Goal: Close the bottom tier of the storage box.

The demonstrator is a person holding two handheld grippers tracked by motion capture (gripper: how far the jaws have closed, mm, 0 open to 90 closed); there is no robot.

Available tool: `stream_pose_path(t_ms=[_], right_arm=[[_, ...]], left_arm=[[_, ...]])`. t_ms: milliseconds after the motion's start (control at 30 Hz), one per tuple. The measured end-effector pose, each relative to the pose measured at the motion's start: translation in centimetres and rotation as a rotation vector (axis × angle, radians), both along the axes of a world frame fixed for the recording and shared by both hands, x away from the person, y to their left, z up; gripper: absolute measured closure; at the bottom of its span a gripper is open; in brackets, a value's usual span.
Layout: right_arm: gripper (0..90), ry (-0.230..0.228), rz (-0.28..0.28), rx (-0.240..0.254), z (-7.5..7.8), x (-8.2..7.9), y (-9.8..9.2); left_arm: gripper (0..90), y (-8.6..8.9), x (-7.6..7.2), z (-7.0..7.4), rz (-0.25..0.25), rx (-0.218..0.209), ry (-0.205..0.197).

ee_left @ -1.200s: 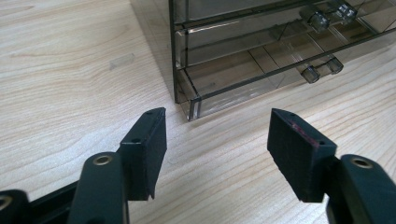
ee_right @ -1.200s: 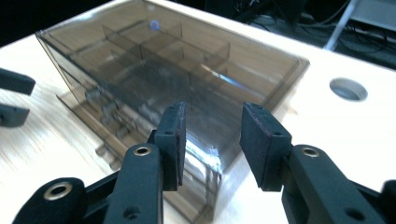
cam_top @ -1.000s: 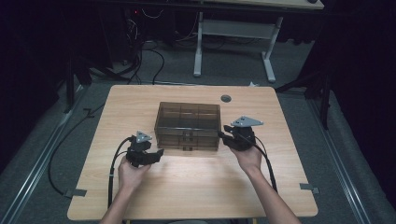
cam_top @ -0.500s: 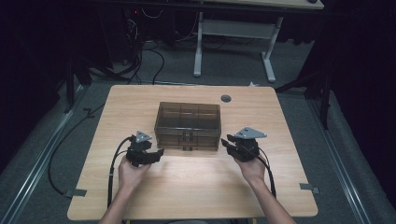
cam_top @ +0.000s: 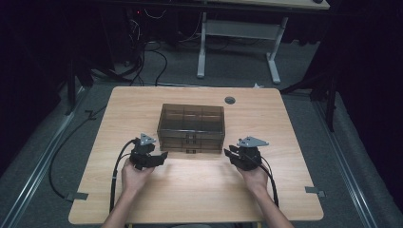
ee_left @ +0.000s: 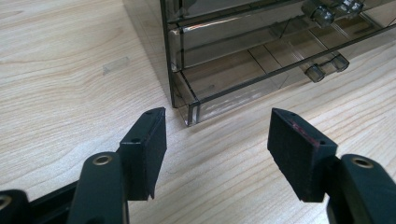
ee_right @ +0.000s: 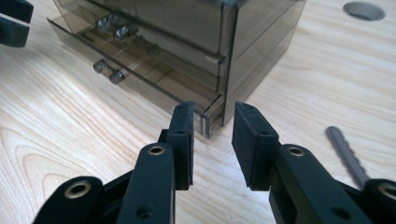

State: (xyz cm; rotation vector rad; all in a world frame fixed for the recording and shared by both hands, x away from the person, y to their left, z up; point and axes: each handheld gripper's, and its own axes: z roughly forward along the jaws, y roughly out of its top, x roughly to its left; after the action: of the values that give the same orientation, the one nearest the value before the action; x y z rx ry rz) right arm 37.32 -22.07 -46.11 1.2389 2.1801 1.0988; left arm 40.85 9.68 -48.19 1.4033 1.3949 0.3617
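My right tool (cam_top: 232, 154) has dropped from the drawer box's (cam_top: 191, 126) side to the tabletop (cam_top: 199, 190), jaws just narrowing, empty. My left tool (cam_top: 164, 155) gapes empty at seven o'clock of the box, mid-tabletop.

Light wooden table (cam_top: 190, 199), smoky clear drawer box (cam_top: 191, 124) standing mid-table, round cable hole (cam_top: 230, 100) near far edge

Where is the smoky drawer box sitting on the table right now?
In the high view the drawer box stands mid-table, ahead of and between the left gripper and right gripper, with the round table hole behind it to the right.
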Motion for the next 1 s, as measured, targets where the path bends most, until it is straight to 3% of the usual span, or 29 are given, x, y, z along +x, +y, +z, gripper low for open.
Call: stream_pose_path(t_ms=[500, 633, 1000], right_arm=[[70.1, 0.046, 0.002, -0.010, -2.1, 0.4, 0.7], [70.1, 0.057, 0.000, -0.012, -2.5, 0.5, 0.8], [68.5, 0.059, 0.001, -0.027, -3.0, 0.9, 1.3]], left_arm=[[39.3, -0.3, 0.4, -0.7, -0.010, 0.011, 0.013], [41.5, -0.4, 0.6, -0.9, -0.010, -0.003, 0.027], [41.6, -0.7, 0.8, -1.3, -0.017, -0.006, 0.029]])
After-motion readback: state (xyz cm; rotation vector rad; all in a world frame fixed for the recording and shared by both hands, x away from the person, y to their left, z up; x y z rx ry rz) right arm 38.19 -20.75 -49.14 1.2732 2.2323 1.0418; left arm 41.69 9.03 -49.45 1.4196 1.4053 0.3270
